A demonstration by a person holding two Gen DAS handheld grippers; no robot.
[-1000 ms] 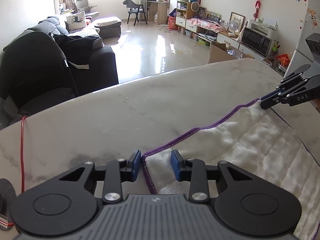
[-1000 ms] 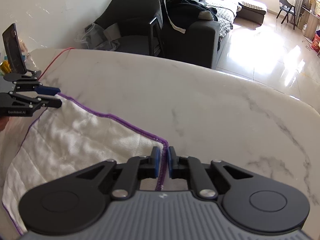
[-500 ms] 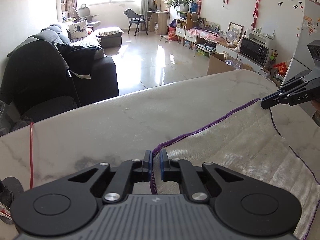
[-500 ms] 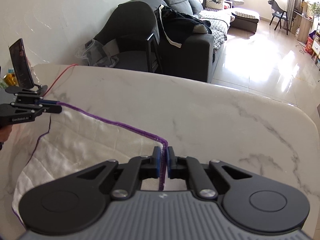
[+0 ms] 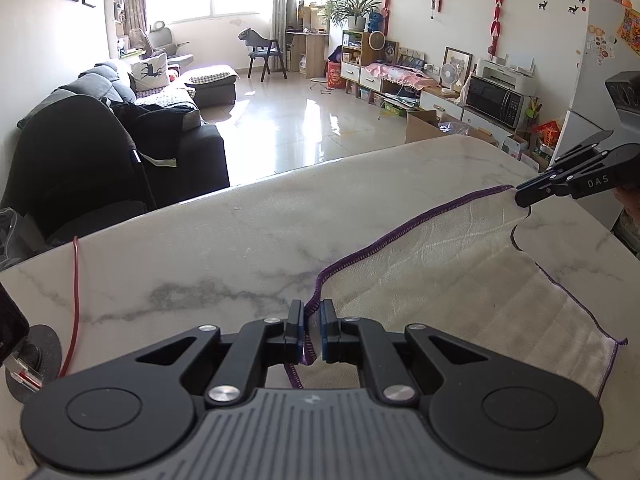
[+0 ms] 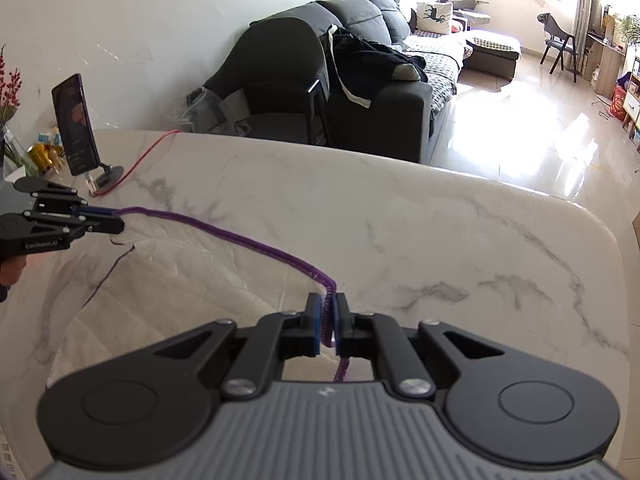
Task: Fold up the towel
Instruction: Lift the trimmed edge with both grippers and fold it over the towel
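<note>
Towel [image 5: 460, 280], 1, pinched by 2 grippers, left gripper [image 5: 310, 326], right gripper [image 6: 327, 328]

marble table [image 5: 248, 240], towel [image 5: 460, 280], red cable [image 5: 75, 300]

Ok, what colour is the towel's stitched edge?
Purple, on a white towel; the edge shows best in the right wrist view.

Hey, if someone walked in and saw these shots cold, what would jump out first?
The white towel with purple stitched edging, spread on the marble table with its far edge lifted off the surface. Each far corner is pinched: left gripper near the phone on a stand, right gripper at the other corner. Behind, a dark sofa and sunlit floor.
</note>
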